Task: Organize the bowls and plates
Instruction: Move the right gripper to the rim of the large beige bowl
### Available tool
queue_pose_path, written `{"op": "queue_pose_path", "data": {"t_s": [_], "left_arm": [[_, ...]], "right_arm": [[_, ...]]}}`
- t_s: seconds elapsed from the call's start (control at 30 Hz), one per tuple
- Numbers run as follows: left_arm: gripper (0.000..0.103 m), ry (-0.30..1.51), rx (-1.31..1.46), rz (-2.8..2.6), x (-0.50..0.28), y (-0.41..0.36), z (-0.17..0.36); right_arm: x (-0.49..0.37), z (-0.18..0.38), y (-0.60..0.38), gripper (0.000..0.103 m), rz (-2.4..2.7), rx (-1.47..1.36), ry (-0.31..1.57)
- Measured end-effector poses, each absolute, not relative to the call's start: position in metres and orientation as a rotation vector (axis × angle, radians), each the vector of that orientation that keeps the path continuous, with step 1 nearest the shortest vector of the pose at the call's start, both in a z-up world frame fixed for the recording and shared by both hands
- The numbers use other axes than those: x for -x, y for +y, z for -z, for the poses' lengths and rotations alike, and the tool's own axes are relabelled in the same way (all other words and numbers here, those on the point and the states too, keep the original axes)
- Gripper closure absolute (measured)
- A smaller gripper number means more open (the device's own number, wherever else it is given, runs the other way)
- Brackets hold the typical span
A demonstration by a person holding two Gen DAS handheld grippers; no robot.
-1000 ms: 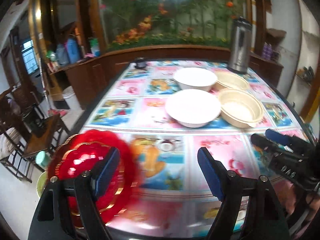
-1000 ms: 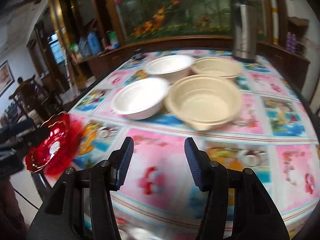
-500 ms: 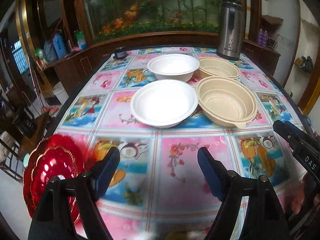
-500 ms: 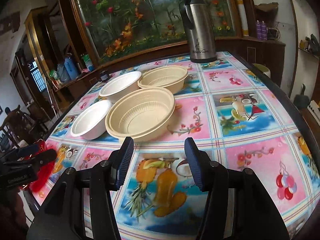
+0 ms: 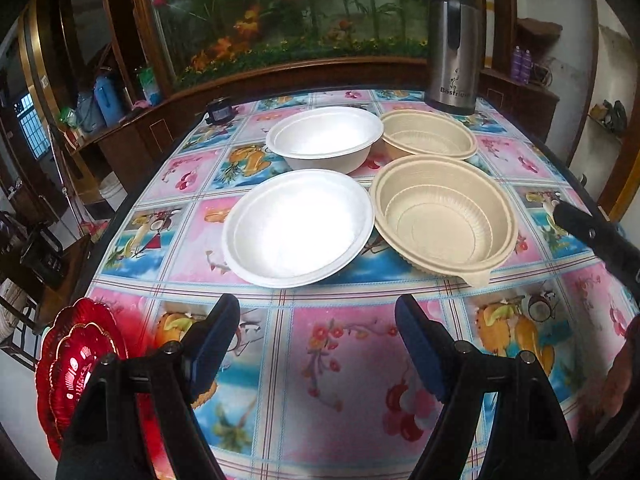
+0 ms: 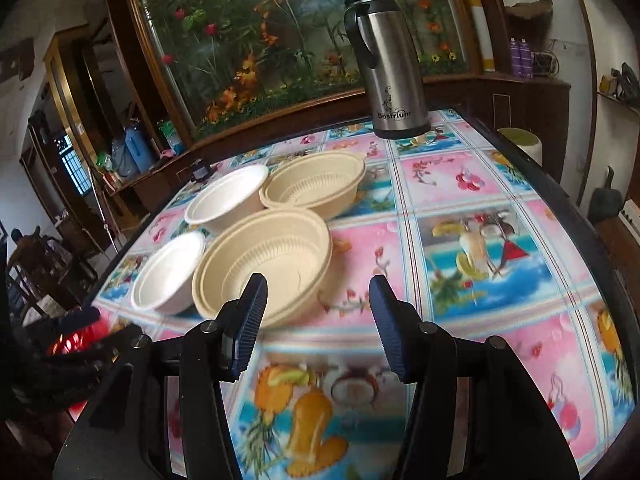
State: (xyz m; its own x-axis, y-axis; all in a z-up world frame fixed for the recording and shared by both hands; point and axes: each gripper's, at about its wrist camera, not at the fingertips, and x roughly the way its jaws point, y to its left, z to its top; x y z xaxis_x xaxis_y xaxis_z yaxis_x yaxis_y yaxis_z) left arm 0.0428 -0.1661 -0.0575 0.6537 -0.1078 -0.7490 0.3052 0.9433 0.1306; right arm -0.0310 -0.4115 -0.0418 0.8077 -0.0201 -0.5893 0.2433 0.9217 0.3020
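Two white bowls stand on the patterned tablecloth, the near one (image 5: 296,228) and the far one (image 5: 324,136). Right of them stand a near beige bowl (image 5: 444,216) and a far beige bowl (image 5: 428,136). Stacked red plates (image 5: 76,356) lie at the table's near left corner, outside my left finger and partly hidden by it. My left gripper (image 5: 316,308) is open over bare cloth, short of the near white bowl. My right gripper (image 6: 318,286) is open and empty, its left finger in front of the near beige bowl (image 6: 264,264).
A steel thermos jug (image 5: 452,44) stands at the table's far right corner. A small dark object (image 5: 218,110) sits at the far left edge. Wooden cabinets and a planted glass wall stand behind the table, and chairs stand to the left.
Both grippers have moved in over the table. The bowls are nearer in the left view and have slid left in the right view. The red plates have dropped to the lower left.
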Motion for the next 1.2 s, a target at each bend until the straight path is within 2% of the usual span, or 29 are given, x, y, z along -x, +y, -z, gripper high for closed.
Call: {"op": "queue_pose_path", "data": {"t_s": [0.33,0.5,1.2], "left_arm": [[0.023,0.836,-0.247,0.235,-0.059,-0.183,0.059],[0.023,0.841,-0.257,0.222,-0.063,-0.189,0.062],[0.023,0.842,-0.268,0.162,-0.070,-0.202,0.064]], "right_arm": [[-0.022,0.036,-0.429,0.050,0.152,-0.419,0.630],[-0.026,0.054,-0.442,0.050,0.168,-0.464,0.646],[-0.024,0.056,-0.456,0.050,0.139,-0.565,0.637]]}}
